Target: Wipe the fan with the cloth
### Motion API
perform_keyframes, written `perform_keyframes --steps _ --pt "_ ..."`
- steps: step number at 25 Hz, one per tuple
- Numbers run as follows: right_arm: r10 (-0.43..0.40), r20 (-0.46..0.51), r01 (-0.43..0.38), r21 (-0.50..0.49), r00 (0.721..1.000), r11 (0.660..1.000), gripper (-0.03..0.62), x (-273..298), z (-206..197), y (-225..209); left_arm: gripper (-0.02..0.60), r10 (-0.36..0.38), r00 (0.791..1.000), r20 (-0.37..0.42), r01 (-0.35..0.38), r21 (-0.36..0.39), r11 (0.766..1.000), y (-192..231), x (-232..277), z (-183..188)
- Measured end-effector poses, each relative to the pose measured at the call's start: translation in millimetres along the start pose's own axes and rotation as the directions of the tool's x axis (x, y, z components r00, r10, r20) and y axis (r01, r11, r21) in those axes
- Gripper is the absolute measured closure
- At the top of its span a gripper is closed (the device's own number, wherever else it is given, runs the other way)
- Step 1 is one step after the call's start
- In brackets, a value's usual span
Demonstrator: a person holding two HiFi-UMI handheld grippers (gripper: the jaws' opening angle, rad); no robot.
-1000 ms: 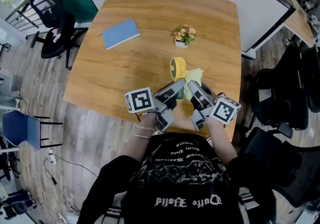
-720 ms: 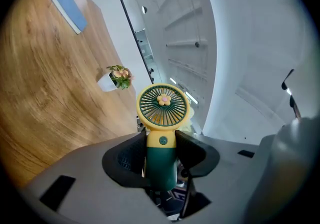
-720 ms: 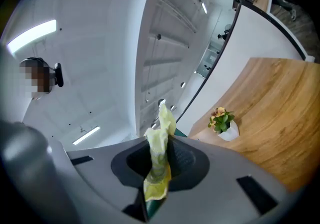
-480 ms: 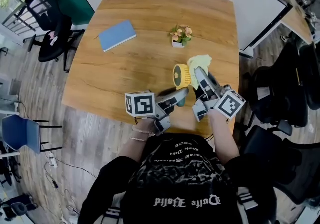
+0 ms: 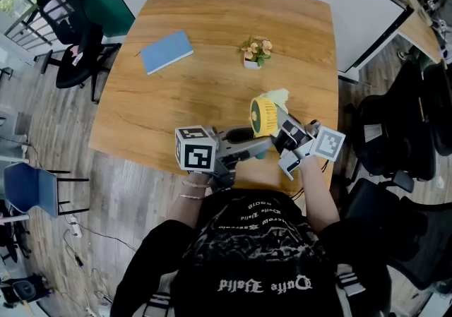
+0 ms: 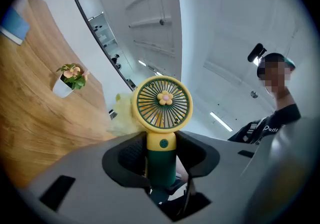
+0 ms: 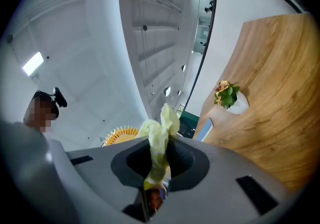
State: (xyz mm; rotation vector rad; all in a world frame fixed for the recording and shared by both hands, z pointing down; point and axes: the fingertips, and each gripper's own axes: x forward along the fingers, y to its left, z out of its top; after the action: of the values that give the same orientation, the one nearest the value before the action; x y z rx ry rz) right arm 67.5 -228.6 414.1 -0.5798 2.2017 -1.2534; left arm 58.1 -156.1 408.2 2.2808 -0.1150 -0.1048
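The fan (image 5: 263, 115), green handle clamped in the left gripper (image 5: 262, 145), hangs above the table's (image 5: 212, 40) near right edge, its yellow head hiding most of the cloth (image 5: 280, 96) pinched by the right gripper (image 5: 284, 123), perhaps touching it.

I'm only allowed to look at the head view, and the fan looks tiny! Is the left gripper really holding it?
Observer: Yes. In the left gripper view the left gripper is shut on the fan, clamping its dark green handle.
Operator: What's on the front?
Observer: A pink flower shape sits in the middle of the green grille.
Operator: And the cloth?
Observer: In the right gripper view the right gripper is shut on the cloth, which is bunched up and pokes out past the jaws.
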Motion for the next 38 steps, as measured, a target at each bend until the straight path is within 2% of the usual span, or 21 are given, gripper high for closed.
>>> perform_keyframes --steps 3,6,10,15,17,19,21,23,26,31,34,36,38 --pt "0.019 -0.083 -0.017 0.024 0.996 1.000 0.540 -4.3 -20.6 0.5 0.382 -0.025 1.000 -0.011 0.025 0.012 1.000 -4.7 -0.1 0.6" --pt "0.012 -0.076 -0.010 0.034 0.997 0.999 0.542 -7.6 -25.4 -0.7 0.382 0.005 1.000 -0.026 -0.004 0.036 0.999 1.0 -0.4 -1.1" --pt "-0.069 -0.074 0.066 -0.034 0.995 0.997 0.543 -12.6 -30.9 -8.5 0.382 0.092 0.995 0.042 -0.091 -0.019 0.996 21.5 -5.1 -2.5" --pt "-0.022 -0.113 0.017 -0.051 0.993 0.999 0.543 -22.9 -45.0 -5.7 0.381 0.159 0.986 0.055 -0.156 -0.062 0.986 37.7 -14.7 -8.2" --pt "-0.032 -0.085 0.026 -0.075 0.996 0.997 0.540 -25.6 -45.0 -6.3 0.382 0.214 0.974 0.068 -0.208 -0.089 0.974 51.4 -21.5 -9.4" --pt "-0.066 -0.045 0.061 -0.109 0.997 0.992 0.540 -28.3 -43.0 -10.4 0.382 0.297 0.955 0.027 -0.294 -0.083 0.952 70.3 -29.0 -19.1" --pt "-0.081 -0.030 0.076 -0.135 0.996 0.988 0.540 -30.1 -43.3 -11.7 0.382 0.392 0.918 -0.049 -0.395 -0.051 0.917 90.8 -38.4 -35.3" --pt "-0.083 -0.033 0.077 -0.144 0.996 0.987 0.540 -31.0 -44.9 -10.6 0.382 0.461 0.881 -0.102 -0.466 -0.031 0.884 105.9 -48.9 -49.4" --pt "-0.105 -0.030 0.100 -0.141 0.994 0.985 0.539 -35.1 -45.0 -14.5 0.382 0.525 0.844 -0.113 -0.532 -0.051 0.845 119.8 -61.8 -58.8" --pt "-0.159 -0.019 0.156 -0.122 0.987 0.980 0.539 -47.3 -50.5 -24.6 0.382 0.645 0.756 -0.113 -0.653 -0.069 0.754 146.4 -82.8 -65.6" --pt "-0.183 -0.007 0.181 -0.109 0.983 0.978 0.539 -54.3 -55.5 -27.6 0.382 0.728 0.674 -0.121 -0.737 -0.040 0.675 166.3 -98.2 -63.0" --pt "-0.198 -0.018 0.195 -0.109 0.980 0.975 0.539 -57.6 -62.5 -30.6 0.382 0.787 0.604 -0.124 -0.793 0.006 0.609 176.8 -110.4 -59.4" --pt "-0.209 -0.036 0.204 -0.109 0.977 0.973 0.539 -60.5 -69.6 -32.8 0.380 0.841 0.525 -0.133 -0.840 0.080 0.537 187.0 -121.1 -56.7"
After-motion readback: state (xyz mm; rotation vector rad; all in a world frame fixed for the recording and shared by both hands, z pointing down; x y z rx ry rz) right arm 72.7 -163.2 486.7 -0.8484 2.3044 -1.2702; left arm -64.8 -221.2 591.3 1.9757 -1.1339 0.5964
